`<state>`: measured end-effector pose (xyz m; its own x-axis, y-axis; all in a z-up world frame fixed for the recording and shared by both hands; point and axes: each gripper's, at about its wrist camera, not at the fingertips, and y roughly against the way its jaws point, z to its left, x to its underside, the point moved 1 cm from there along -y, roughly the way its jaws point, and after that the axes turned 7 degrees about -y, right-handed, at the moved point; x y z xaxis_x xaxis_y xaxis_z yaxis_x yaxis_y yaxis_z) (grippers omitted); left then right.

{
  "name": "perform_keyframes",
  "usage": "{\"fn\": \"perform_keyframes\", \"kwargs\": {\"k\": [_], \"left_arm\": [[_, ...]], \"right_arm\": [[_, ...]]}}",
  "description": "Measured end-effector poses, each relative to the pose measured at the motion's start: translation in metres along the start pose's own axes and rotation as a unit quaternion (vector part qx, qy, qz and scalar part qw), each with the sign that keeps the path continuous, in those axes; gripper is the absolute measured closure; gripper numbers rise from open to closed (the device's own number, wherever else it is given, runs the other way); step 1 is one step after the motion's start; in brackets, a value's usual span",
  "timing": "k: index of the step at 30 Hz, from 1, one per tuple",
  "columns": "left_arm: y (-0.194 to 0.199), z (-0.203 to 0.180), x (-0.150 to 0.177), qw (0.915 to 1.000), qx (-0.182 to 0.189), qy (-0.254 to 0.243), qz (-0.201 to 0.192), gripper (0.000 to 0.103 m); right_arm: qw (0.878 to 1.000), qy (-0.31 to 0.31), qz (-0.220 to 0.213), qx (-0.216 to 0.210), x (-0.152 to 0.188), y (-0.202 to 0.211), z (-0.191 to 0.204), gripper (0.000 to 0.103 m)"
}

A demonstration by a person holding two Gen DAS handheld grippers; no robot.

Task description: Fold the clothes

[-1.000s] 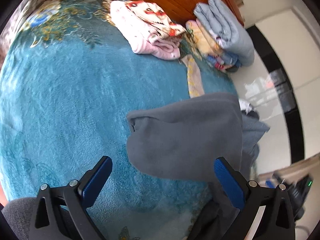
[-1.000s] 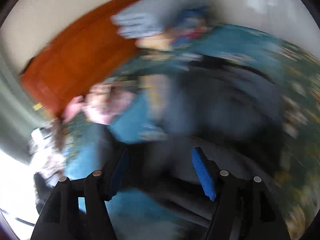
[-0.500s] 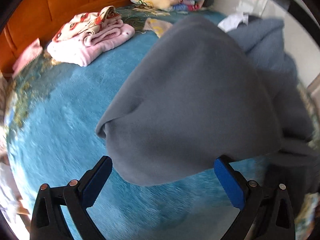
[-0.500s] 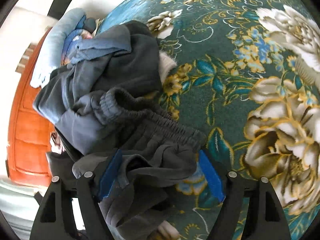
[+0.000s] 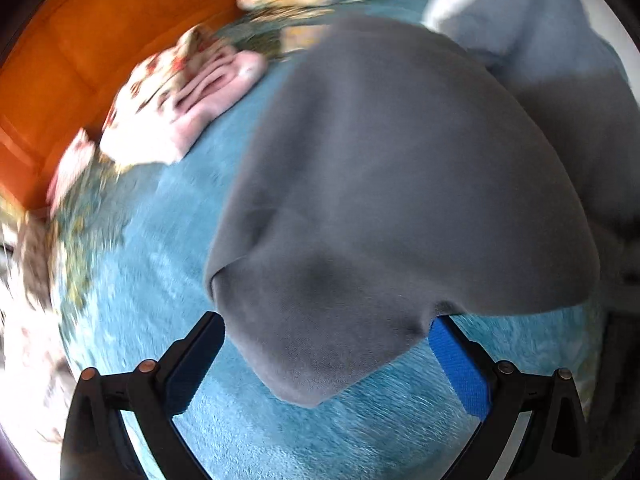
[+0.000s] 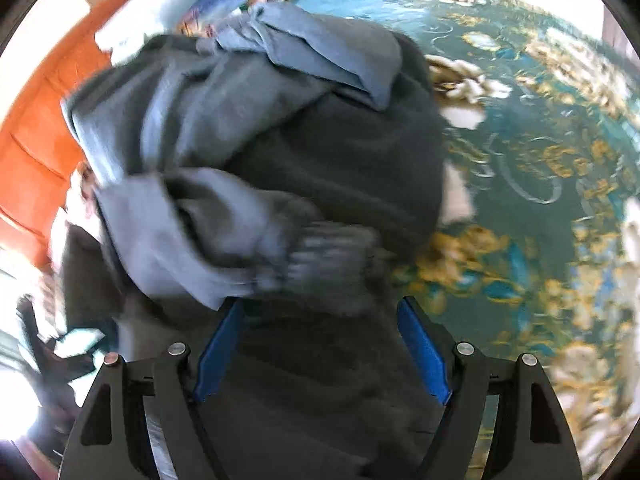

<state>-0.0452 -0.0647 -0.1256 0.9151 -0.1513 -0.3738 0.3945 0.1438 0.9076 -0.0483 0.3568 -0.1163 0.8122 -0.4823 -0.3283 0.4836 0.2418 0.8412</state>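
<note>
Both grippers stand open, and since half a second ago the grey garment [image 5: 380, 184] has slid closer, so its rounded corner now droops between the left gripper's [image 5: 326, 356] spread fingers [image 5: 460, 364] above the teal bed cover [image 5: 168, 248]. Ahead of the right gripper [image 6: 322, 344] the same garment, sharp before, is now blurred, a dark bunched heap with a ribbed cuff [image 6: 332, 256] just beyond the fingers and floral cover [image 6: 540, 184] to their right.

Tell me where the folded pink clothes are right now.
In the left wrist view, the folded pink clothes lie upper left on the blue blanket, beside the orange headboard, left of the grey garment.
</note>
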Motion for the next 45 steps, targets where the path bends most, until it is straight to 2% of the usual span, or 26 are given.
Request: {"fn": "perform_keyframes", "kwargs": {"k": [4,6,7,8,10,12,15,16,17,18,19,20,22,26,28,34,35,36,37,38,40,42,45], "left_arm": [[0.002,0.022,-0.006,0.9993,-0.026,0.021,-0.017,0.000],[0.001,0.026,-0.011,0.9991,-0.032,0.012,-0.023,0.000],[0.000,0.027,-0.014,0.9992,-0.033,0.006,-0.023,0.000],[-0.001,0.028,-0.016,0.9992,-0.032,0.000,-0.022,0.000],[-0.002,0.028,-0.020,0.9992,-0.031,-0.009,-0.022,0.001],[-0.001,0.028,-0.020,0.9992,-0.030,-0.015,-0.021,0.002],[0.001,0.032,-0.014,0.9996,-0.016,-0.001,-0.022,0.005],[0.001,0.035,-0.013,0.9997,-0.011,0.005,-0.021,0.010],[0.000,0.038,-0.013,0.9997,-0.006,0.016,-0.018,0.012],[-0.002,0.041,-0.014,0.9996,-0.001,0.025,-0.015,0.020],[-0.004,0.041,-0.015,0.9996,0.001,0.028,-0.010,0.028],[-0.006,0.040,-0.015,0.9996,0.002,0.027,-0.005,0.033],[-0.009,0.036,-0.017,0.9997,0.007,0.021,0.004,0.053],[-0.010,0.042,-0.017,0.9989,0.024,0.039,0.008,0.069],[-0.008,0.053,-0.015,0.9980,0.028,0.057,0.007,0.073],[-0.002,0.097,-0.009,0.9900,0.045,0.133,0.006,0.078],[0.000,0.102,-0.009,0.9897,0.046,0.136,0.005,0.079],[0.003,0.107,-0.009,0.9897,0.044,0.136,0.002,0.088],[0.006,0.112,-0.009,0.9897,0.042,0.136,-0.002,0.096],[0.009,0.118,-0.008,0.9896,0.042,0.138,-0.005,0.096],[0.018,0.134,-0.005,0.9882,0.042,0.147,-0.016,0.098],[0.028,0.150,0.000,0.9864,0.038,0.158,-0.024,0.098],[0.037,0.160,0.009,0.9855,0.052,0.159,-0.030,0.099]], "right_arm": [[0.999,-0.003,-0.019,-0.051,0.005,0.015,0.022,0.025],[0.996,0.002,-0.023,-0.082,0.007,0.024,0.031,0.039],[0.994,0.004,-0.024,-0.102,0.007,0.027,0.034,0.054],[0.992,0.005,-0.022,-0.122,0.007,0.030,0.036,0.057],[0.995,0.014,-0.023,-0.099,0.005,0.028,0.043,0.057],[0.999,0.023,-0.022,-0.041,0.001,0.021,0.041,0.057],[0.998,0.018,-0.062,-0.013,0.001,0.038,0.025,0.057],[0.997,0.014,-0.077,-0.002,0.001,0.045,0.017,0.057],[0.996,0.005,-0.084,0.011,0.000,0.049,0.006,0.053],[0.996,-0.007,-0.083,0.017,-0.002,0.050,-0.005,0.049],[0.997,-0.025,-0.074,0.006,-0.005,0.046,-0.017,0.042],[0.997,-0.043,-0.065,-0.007,-0.008,0.042,-0.030,0.038],[0.994,-0.088,-0.053,-0.024,-0.011,0.031,-0.050,0.035],[0.980,-0.173,-0.055,-0.078,-0.012,0.012,-0.070,0.035],[0.984,-0.148,-0.045,-0.094,-0.010,0.012,-0.055,0.035],[0.989,-0.058,-0.010,-0.137,-0.006,0.013,-0.006,0.033],[0.989,-0.043,-0.004,-0.144,-0.005,0.013,0.002,0.035],[0.990,-0.033,0.000,-0.136,-0.005,0.012,0.006,0.038],[0.992,-0.032,0.006,-0.120,-0.004,0.009,0.008,0.052],[0.994,-0.032,0.011,-0.102,-0.003,0.006,0.009,0.074],[0.997,-0.034,0.018,-0.067,0.000,0.002,0.011,0.096],[0.997,-0.034,0.013,-0.068,0.007,0.007,0.017,0.096],[0.996,-0.024,0.003,-0.088,0.019,0.024,0.031,0.096]]}}
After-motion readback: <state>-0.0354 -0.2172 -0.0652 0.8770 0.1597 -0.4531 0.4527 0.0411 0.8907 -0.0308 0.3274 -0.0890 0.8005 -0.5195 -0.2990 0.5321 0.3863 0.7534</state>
